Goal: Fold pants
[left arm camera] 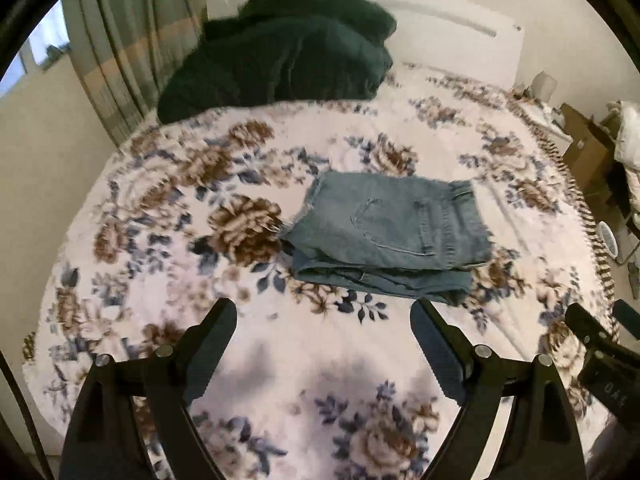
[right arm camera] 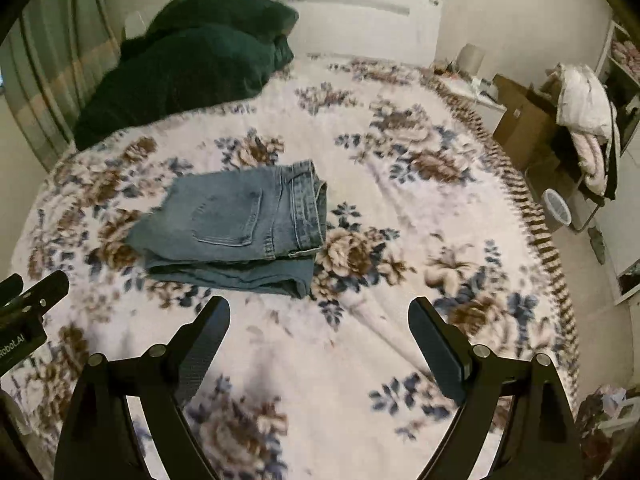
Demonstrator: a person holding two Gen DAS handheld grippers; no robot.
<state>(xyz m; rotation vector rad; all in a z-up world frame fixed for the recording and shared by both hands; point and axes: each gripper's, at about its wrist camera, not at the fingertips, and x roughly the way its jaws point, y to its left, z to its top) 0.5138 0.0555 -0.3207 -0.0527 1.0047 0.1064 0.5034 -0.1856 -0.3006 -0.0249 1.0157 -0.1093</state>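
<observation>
Blue denim pants (left arm camera: 390,232) lie folded into a compact stack on the floral blanket (left arm camera: 168,208) covering the bed, roughly mid-bed, back pocket facing up and waistband on the right side of the stack; lower layers stick out a bit along the near edge. L gripper (left arm camera: 324,320) hovers above the blanket just short of the stack's near edge, fingers (left arm camera: 218,332) spread wide w/ nothing between them, not touching the denim. R gripper (right arm camera: 320,316) likewise spread wide and holding nothing, over bare blanket near the stack's near-right corner; in the right wrist view the pants (right arm camera: 236,224) sit ahead and to the left, floral blanket (right arm camera: 400,184) all around. Each tool peeks into the other's view: R gripper at lower right of the left wrist view (left arm camera: 596,344), L gripper at the left edge of the right wrist view (right arm camera: 28,300). Dark green bedding (left arm camera: 280,56) is heaped at the far left of the bed by the white headboard (left arm camera: 452,28), well apart from the pants. Curtain (left arm camera: 120,52) hangs at left. Cardboard boxes (right arm camera: 524,116), a pile of pale laundry (right arm camera: 584,104) and a small white bin (right arm camera: 556,206) stand on the floor right of the bed. Both views somewhat blurred
</observation>
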